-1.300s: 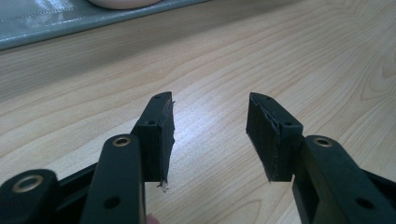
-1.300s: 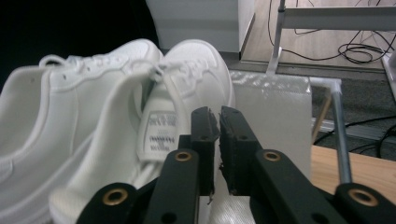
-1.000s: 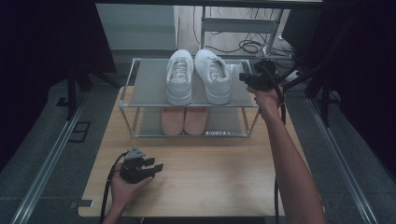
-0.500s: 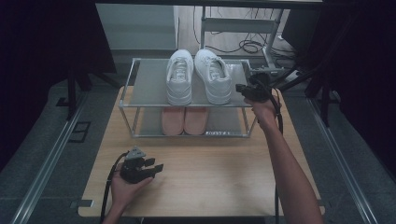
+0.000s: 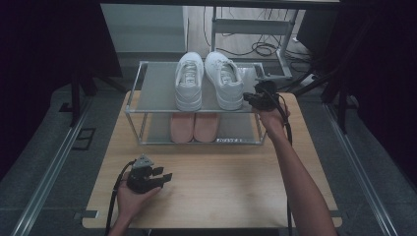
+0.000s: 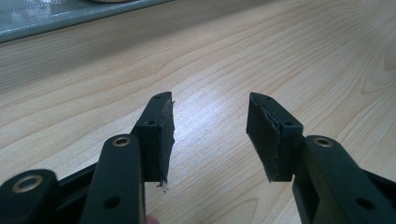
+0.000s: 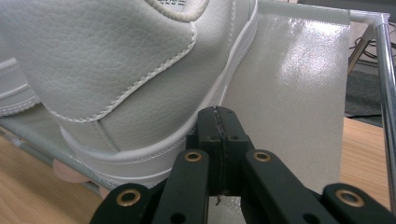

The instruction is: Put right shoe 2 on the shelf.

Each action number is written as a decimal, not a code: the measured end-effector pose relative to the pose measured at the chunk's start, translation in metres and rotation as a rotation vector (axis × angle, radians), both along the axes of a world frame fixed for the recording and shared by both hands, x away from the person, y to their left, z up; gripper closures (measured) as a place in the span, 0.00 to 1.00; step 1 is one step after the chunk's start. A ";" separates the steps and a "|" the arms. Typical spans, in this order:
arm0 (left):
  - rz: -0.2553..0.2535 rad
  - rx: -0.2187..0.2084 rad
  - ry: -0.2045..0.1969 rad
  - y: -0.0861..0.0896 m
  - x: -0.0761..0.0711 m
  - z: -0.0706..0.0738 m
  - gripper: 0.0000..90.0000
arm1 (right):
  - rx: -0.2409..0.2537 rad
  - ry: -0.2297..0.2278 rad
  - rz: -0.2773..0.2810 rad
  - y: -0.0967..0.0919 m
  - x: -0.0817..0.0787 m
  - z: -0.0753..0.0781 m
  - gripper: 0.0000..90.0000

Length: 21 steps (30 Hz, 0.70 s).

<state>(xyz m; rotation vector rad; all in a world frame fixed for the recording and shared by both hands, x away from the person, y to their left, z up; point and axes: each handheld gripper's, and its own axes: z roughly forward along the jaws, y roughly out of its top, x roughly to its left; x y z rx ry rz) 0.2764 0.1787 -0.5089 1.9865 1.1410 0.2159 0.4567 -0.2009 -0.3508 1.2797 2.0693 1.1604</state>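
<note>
White shoe (image 7: 107, 74) — the right one of a pair — sits on the top shelf (image 5: 157, 93) of a rack at the worktop's (image 5: 221, 191) far edge. Right gripper (image 7: 219, 122), fingers pressed together and empty, is just beside its heel. Left gripper (image 6: 210, 135) rests near the front-left corner — fingers apart, empty.

The high view is dim and soft, slightly grainy; the pale wooden table top (image 5: 221, 191) is the best-lit area, while everything around that table top sinks into near-black; shadows on it are faint and diffuse. In the left gripper view the wood grain is sharp and evenly lit, blurring toward the far edge of the table top. In the right gripper view a bright sheen lies on the glossy grey shelf panel (image 7: 299, 93); the white leather sneaker (image 7: 116, 70) close by is softly lit.
</note>
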 end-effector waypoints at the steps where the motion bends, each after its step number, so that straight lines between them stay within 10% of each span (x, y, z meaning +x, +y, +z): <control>1: 0.000 -0.001 0.000 0.000 0.000 0.000 0.57 | 0.000 -0.001 0.000 0.000 0.000 0.000 1.00; 21: 0.015 -0.008 -0.007 0.005 0.000 0.003 0.57 | 0.028 0.008 0.000 0.008 -0.003 0.003 1.00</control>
